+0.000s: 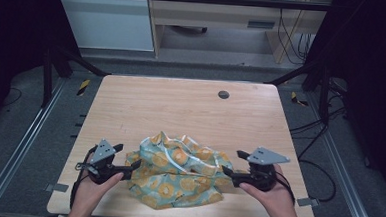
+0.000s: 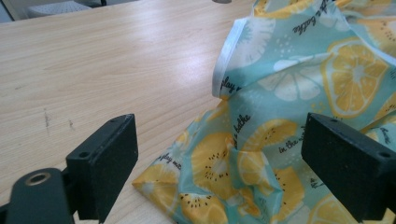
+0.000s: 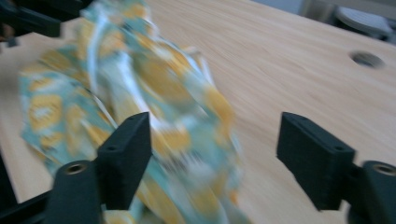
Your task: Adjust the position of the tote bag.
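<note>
Both grippers at a crumpled cloth, jaws apart.

I see the lemon-print cloth (image 1: 180, 172) bunched on the table's (image 1: 181, 108) near edge; my left gripper (image 1: 126, 161) flanks its left corner, my right gripper (image 1: 231, 163) its right side, neither clamping it.

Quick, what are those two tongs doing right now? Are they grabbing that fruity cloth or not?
Left tongs: open, jaws wide apart at the corner of the cloth, nothing clamped.
Right tongs: open too, cloth between the jaws, picture blurred, no grip yet.
</note>
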Demonstrator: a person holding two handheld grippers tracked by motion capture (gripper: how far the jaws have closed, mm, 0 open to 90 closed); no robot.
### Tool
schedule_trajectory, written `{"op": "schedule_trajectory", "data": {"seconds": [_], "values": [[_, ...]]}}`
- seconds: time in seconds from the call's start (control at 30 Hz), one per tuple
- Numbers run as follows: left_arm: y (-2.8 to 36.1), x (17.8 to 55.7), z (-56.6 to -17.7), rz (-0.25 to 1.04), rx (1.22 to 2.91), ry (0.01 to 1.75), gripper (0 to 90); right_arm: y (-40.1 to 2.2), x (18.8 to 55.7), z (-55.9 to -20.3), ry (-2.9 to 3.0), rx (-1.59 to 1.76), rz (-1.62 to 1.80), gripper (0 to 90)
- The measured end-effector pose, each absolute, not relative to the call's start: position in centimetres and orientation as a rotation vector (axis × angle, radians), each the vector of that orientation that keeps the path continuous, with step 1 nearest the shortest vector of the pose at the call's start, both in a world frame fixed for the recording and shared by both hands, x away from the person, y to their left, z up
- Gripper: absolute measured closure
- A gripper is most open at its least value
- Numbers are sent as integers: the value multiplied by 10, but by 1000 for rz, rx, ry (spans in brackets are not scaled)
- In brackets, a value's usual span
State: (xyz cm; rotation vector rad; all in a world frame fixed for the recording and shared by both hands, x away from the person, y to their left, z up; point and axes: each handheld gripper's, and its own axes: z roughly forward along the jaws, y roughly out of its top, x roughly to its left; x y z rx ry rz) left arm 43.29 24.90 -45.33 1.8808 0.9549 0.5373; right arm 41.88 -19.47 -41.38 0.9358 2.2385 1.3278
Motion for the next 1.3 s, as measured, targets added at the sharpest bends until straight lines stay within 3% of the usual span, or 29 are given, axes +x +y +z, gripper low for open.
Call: {"op": "schedule_trajectory", "data": {"seconds": [0.3, 0.37, 0.43, 0.57, 0.87, 1.3], "values": [[250, 433, -453, 548, 1898, 957, 116, -104, 452, -388, 2401, 763, 1302, 435], [250, 432, -453, 547, 1894, 956, 120, -90, 460, -389, 2444, 757, 1256, 521], [251, 432, -452, 548, 1893, 957, 121, -79, 465, -390, 2458, 760, 1223, 730], [252, 433, -452, 552, 1895, 967, 128, -70, 466, -388, 2470, 738, 1210, 888], [257, 430, -444, 559, 1858, 961, 161, -57, 436, -378, 2481, 640, 1338, 898], [248, 435, -421, 496, 1906, 919, 214, -59, 404, -420, 2552, 605, 1323, 888]]}}
